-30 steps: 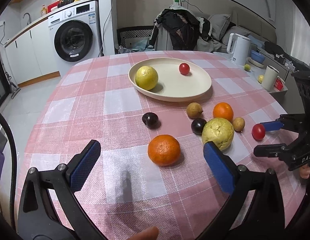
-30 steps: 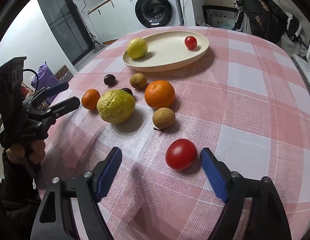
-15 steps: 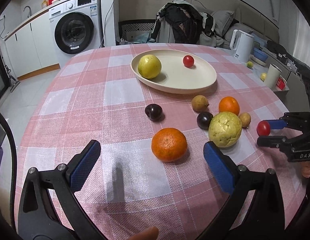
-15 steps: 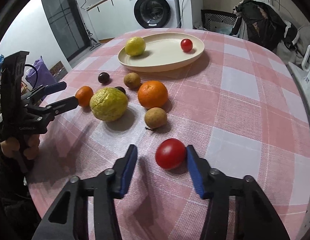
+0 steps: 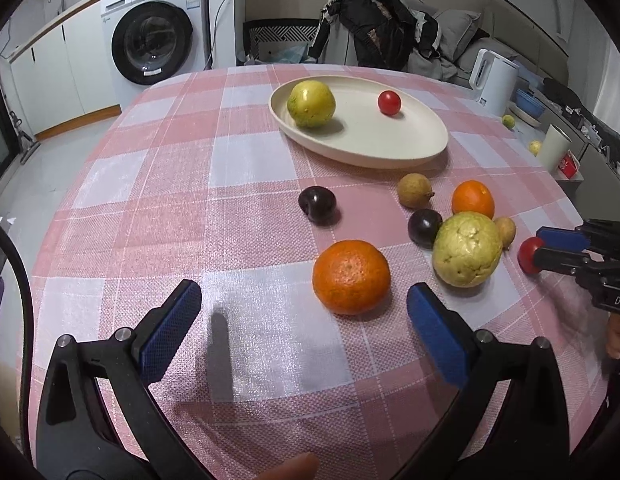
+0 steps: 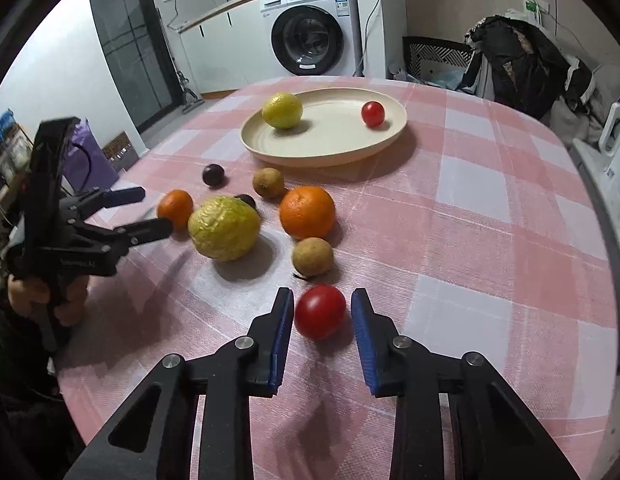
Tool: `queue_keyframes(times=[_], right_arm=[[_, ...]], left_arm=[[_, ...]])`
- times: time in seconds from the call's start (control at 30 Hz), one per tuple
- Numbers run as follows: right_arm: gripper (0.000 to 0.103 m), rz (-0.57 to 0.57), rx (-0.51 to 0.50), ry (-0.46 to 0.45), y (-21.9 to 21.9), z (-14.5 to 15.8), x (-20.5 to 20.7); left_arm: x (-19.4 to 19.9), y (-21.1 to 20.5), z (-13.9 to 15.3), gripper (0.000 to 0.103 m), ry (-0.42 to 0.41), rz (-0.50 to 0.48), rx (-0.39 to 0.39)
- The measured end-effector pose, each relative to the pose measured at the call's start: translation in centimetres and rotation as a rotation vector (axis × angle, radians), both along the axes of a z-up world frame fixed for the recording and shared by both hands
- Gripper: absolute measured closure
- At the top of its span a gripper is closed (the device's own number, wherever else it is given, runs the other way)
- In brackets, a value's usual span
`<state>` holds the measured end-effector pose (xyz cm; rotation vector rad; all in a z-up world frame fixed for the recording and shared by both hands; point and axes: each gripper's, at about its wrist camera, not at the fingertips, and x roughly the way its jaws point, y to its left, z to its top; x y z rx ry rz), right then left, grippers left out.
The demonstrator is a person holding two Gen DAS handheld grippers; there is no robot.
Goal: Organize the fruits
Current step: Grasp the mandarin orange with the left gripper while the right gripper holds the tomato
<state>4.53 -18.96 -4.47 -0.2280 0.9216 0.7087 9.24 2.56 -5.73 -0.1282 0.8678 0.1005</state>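
Observation:
A cream plate [image 5: 409, 148] at the far side of the table holds a yellow-green citrus [image 5: 311, 103] and a small tomato [image 5: 389, 102]. Loose on the cloth lie a large orange [image 5: 351, 277], a bumpy yellow-green fruit [image 5: 466, 254], a smaller orange [image 5: 472, 199], two dark plums [image 5: 317, 204] and two brown fruits [image 5: 414, 195]. My right gripper [image 6: 322, 294] is shut on a red tomato [image 6: 320, 311] low over the cloth, its blue pads tight against the sides. My left gripper [image 5: 304, 294] stands open, with the large orange just ahead of its tips.
The pink checked tablecloth [image 5: 182, 216] covers a rounded table. A person's hand [image 6: 42, 296] holds the left gripper's handle at the table's left edge. A washing machine [image 5: 154, 44], a clothes-draped chair [image 5: 373, 28] and a white kettle [image 5: 493, 80] stand beyond the table.
My right gripper's fingers have closed in from wide open onto the red tomato. The left gripper has crept toward the large orange and stays open.

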Motion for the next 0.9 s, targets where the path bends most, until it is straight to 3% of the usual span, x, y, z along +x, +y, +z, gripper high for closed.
queue_keyframes(times=[0.4,0.47,0.63,0.9], right_arm=[[0.072,-0.009,-0.048,0.026,0.2,-1.1,0.3],[0.072,-0.009,-0.05,0.024,0.2,-1.2,0.3],[0.072,-0.004,-0.058,0.02,0.3,-1.2,0.3],[0.069,-0.001,-0.044,0.032,0.2,-1.2,0.4]], left_arm=[[0.7,0.5,-0.4,0.001,0.007,0.007,-0.029],[0.7,0.4,-0.4,0.007,0.001,0.002,-0.034],[0.9,-0.2,-0.5,0.041,0.014,-0.057,-0.051],[0.5,-0.8,-0.3,0.066,-0.006,-0.108,-0.092]])
